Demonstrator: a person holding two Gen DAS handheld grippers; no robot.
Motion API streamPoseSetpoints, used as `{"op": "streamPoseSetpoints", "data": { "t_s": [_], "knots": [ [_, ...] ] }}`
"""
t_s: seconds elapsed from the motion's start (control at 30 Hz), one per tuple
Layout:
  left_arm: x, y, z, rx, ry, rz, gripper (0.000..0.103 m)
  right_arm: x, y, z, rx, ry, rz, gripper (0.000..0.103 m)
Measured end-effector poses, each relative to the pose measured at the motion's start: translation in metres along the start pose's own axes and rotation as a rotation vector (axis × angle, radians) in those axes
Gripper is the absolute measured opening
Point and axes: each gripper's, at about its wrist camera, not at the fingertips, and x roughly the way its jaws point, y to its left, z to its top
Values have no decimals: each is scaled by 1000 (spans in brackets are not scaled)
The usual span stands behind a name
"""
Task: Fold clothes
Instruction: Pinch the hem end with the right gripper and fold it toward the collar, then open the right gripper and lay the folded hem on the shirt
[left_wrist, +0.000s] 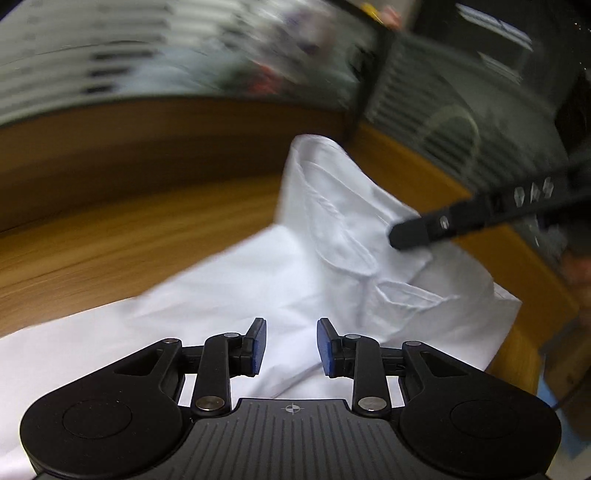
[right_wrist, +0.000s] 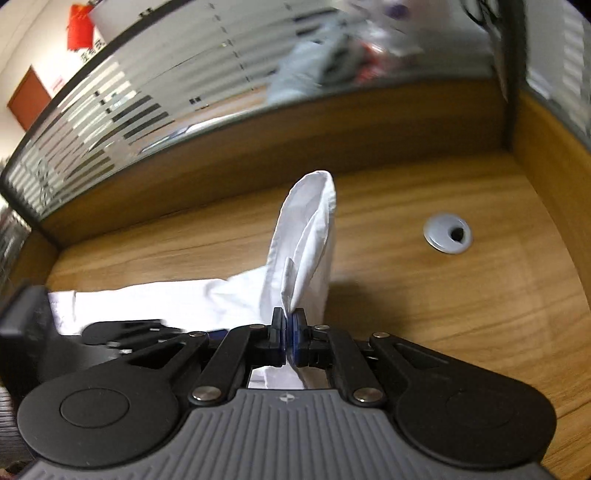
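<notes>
A white shirt (left_wrist: 258, 280) lies on the wooden desk (left_wrist: 110, 236), with one part pulled up into a peak. My right gripper (right_wrist: 289, 332) is shut on a fold of the shirt (right_wrist: 310, 236), which rises from its blue pads. In the left wrist view the right gripper (left_wrist: 397, 240) comes in from the right and pinches the raised cloth. My left gripper (left_wrist: 291, 345) hovers over the flat part of the shirt, jaws apart, nothing between its blue pads. The left gripper (right_wrist: 122, 332) shows blurred at the lower left of the right wrist view.
A wooden back wall topped by a frosted glass partition (right_wrist: 147, 96) encloses the desk (right_wrist: 443, 295) at the back and right. A grey cable grommet (right_wrist: 447, 235) sits in the desk to the right of the shirt. Bare wood lies left of the shirt.
</notes>
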Motion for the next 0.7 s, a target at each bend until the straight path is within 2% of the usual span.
{"op": "streamPoseSetpoints", "data": {
  "t_s": [0.2, 0.37, 0.5, 0.57, 0.7],
  "knots": [
    [-84, 54, -28, -71, -18, 151, 35, 24, 86, -15, -105, 14, -45, 4],
    [-107, 86, -31, -107, -1, 237, 35, 70, 139, -40, -172, 71, -90, 4],
    [-120, 100, -29, -127, -2, 249, 35, 106, 168, -58, -234, 108, -119, 6],
    [-124, 105, -27, -130, -2, 248, 35, 120, 175, -64, -255, 118, -117, 16],
    [-126, 108, -25, -116, 5, 233, 36, 134, 188, -71, -297, 132, -82, 27]
  ]
}}
